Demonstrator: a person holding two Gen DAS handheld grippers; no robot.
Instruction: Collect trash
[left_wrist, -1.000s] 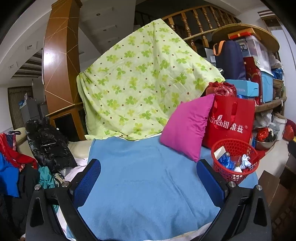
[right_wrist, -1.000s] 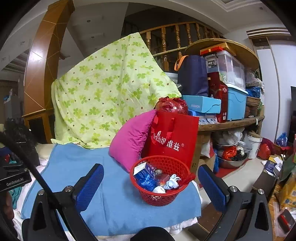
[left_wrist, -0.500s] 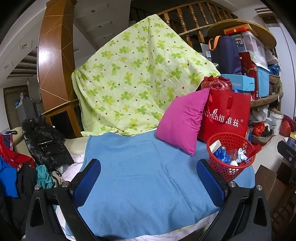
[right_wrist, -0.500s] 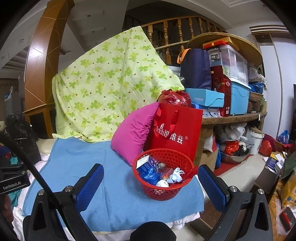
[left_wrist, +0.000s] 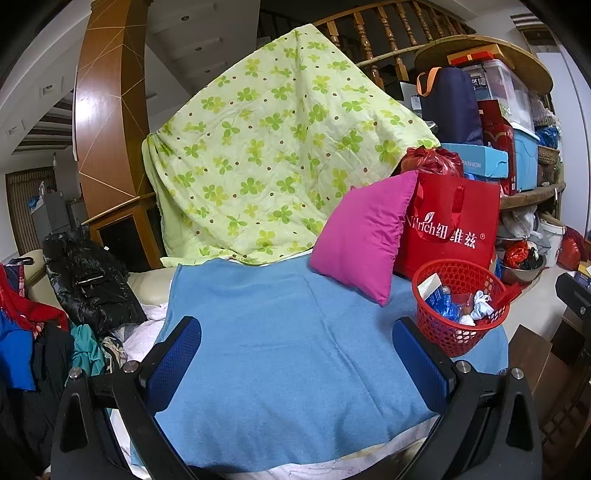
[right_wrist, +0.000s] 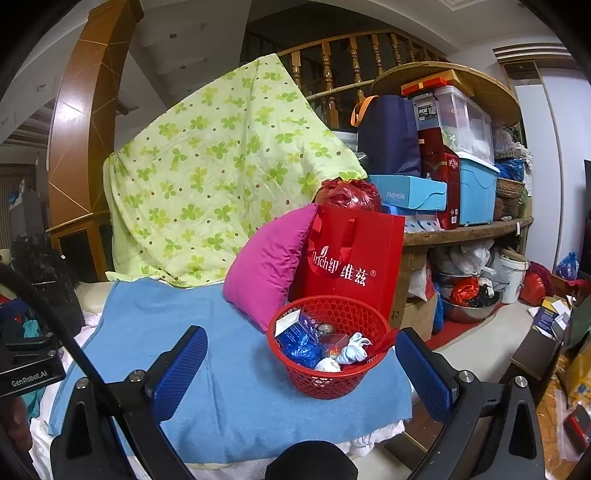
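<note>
right wrist view: red basket (right_wrist: 328, 373) of trash (right_wrist: 301, 345) sits on the blue blanket (right_wrist: 236, 398) between the wide, empty right tongs (right_wrist: 301, 363); left tongs (left_wrist: 295, 360) wide, basket beside their right finger.

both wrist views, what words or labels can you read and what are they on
"rich" followed by "维兹" and ®: red gift bag, its first letters hidden by the pink pillow.
"FASHION": light blue box.
"ROX": label on the clear storage bin; smaller print unreadable.
"GenRobot.AI": left gripper body.
Box in the red basket: print too small.
</note>
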